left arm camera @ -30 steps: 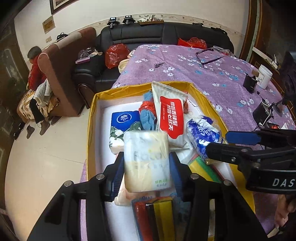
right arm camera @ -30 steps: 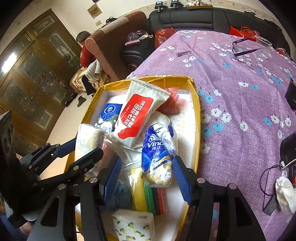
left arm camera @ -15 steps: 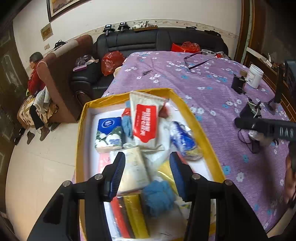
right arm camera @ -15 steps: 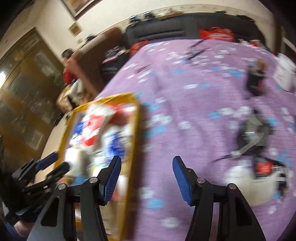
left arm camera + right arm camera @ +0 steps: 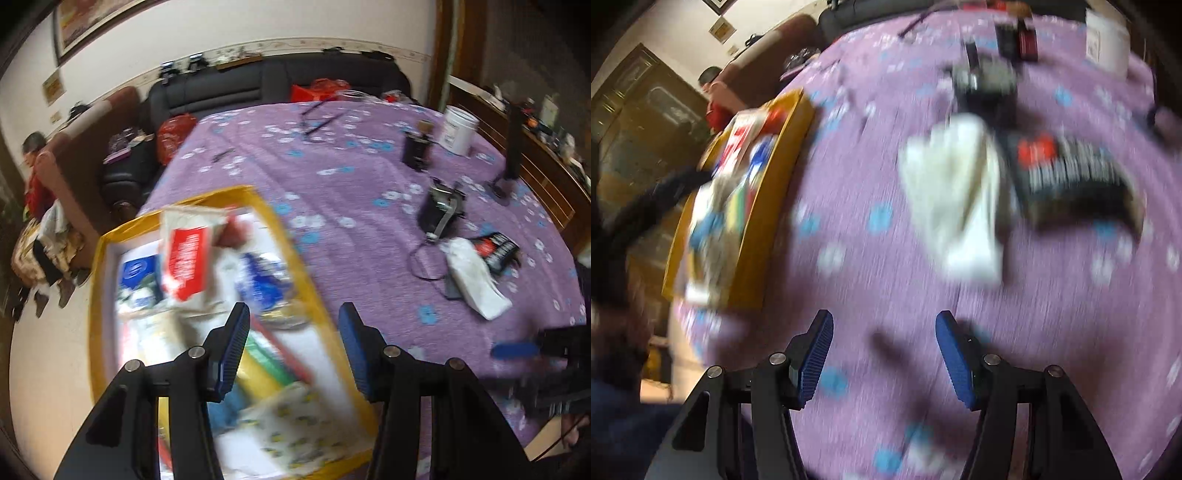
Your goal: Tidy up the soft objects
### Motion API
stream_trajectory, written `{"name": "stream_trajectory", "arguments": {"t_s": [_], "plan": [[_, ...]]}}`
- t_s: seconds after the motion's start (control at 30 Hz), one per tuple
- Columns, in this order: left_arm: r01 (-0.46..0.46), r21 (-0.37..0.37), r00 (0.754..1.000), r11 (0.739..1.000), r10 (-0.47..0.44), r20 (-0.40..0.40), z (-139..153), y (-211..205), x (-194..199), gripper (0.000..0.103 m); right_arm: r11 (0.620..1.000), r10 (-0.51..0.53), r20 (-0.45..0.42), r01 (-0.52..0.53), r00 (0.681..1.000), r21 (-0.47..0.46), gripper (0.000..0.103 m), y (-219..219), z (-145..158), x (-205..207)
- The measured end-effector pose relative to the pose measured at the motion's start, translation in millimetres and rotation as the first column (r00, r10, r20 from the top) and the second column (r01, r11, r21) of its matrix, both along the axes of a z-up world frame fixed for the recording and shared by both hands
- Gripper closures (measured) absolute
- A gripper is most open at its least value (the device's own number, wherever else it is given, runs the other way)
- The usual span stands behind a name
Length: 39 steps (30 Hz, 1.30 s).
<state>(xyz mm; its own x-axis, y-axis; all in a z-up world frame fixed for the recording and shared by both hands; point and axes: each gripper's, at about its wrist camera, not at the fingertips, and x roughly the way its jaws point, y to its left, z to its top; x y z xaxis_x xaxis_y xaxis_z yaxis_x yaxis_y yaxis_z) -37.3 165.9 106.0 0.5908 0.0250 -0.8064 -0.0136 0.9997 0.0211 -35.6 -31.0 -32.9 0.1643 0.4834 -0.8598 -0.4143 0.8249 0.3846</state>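
A yellow box (image 5: 96, 295) on the purple flowered tablecloth (image 5: 354, 192) holds several soft packs: a red-and-white pouch (image 5: 186, 254), blue tissue packs, a patterned pack (image 5: 295, 417). My left gripper (image 5: 293, 308) hangs open and empty over the box's right rim. A white soft bundle (image 5: 474, 282) lies on the cloth to the right, beside a black-and-red packet (image 5: 496, 249). In the blurred right wrist view my right gripper (image 5: 884, 315) is open and empty above bare cloth, the white bundle (image 5: 960, 206) ahead of it and the yellow box (image 5: 768, 206) off to the left.
A white tub (image 5: 458, 129), two black devices (image 5: 441, 206), a black stand (image 5: 511, 155), a cable and a pair of glasses (image 5: 321, 118) sit on the far cloth. A black sofa (image 5: 258, 85) stands behind. A person (image 5: 35, 173) sits at the left.
The left gripper let go of the pale tissue pack, which now lies in the box, and shifted right. The right gripper swung away from the box, rightward over the cloth toward the white bundle.
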Motion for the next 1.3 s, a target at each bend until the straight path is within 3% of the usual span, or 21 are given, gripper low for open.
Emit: {"name": "stream_trajectory", "arguments": {"t_s": [0.13,0.27,0.37,0.5,0.7,0.77,0.83,0.87,0.93,1.1,1.3], "plan": [[0.107,-0.046,0.994,0.993,-0.107,-0.007,1,-38,11,0.040,0.994,-0.101,0.030,0.099,0.994,0.043,0.041,-35,10,-4],[0.252,-0.108,0.966,0.962,-0.256,-0.033,-1,-85,26,0.022,0.982,-0.183,0.052,0.180,0.982,0.059,0.041,-64,19,-3],[0.325,-0.118,0.941,0.938,-0.334,-0.063,-10,-118,37,0.021,0.974,-0.223,0.056,0.219,0.973,0.065,0.041,-83,20,-6],[0.357,-0.066,0.925,0.932,-0.362,-0.116,-29,-152,56,0.021,0.964,-0.261,0.063,0.257,0.963,0.066,0.041,-108,22,-12],[0.354,0.043,0.923,0.934,-0.342,-0.174,-57,-177,88,0.021,0.955,-0.294,0.073,0.289,0.953,0.063,0.041,-140,25,-19],[0.358,0.045,0.924,0.933,-0.347,-0.158,-62,-180,94,0.026,0.954,-0.298,0.072,0.294,0.952,0.065,0.041,-146,26,-20],[0.362,0.013,0.920,0.932,-0.355,-0.167,-68,-182,99,0.073,0.953,-0.300,0.075,0.295,0.951,0.073,0.041,-152,28,-17],[0.348,0.018,0.924,0.937,-0.339,-0.175,-71,-181,100,0.081,0.953,-0.298,0.077,0.292,0.951,0.077,0.041,-154,29,-15],[0.333,-0.010,0.930,0.943,-0.330,-0.161,-71,-177,97,0.086,0.954,-0.293,0.087,0.286,0.952,0.084,0.041,-158,33,-10],[0.307,-0.047,0.943,0.951,-0.311,-0.122,-53,-167,77,0.087,0.964,-0.256,0.116,0.244,0.960,0.105,0.041,-157,45,23],[0.285,-0.089,0.951,0.954,-0.293,-0.094,-35,-153,35,0.087,0.980,-0.188,0.146,0.176,0.971,0.096,0.037,-134,46,94]]}}
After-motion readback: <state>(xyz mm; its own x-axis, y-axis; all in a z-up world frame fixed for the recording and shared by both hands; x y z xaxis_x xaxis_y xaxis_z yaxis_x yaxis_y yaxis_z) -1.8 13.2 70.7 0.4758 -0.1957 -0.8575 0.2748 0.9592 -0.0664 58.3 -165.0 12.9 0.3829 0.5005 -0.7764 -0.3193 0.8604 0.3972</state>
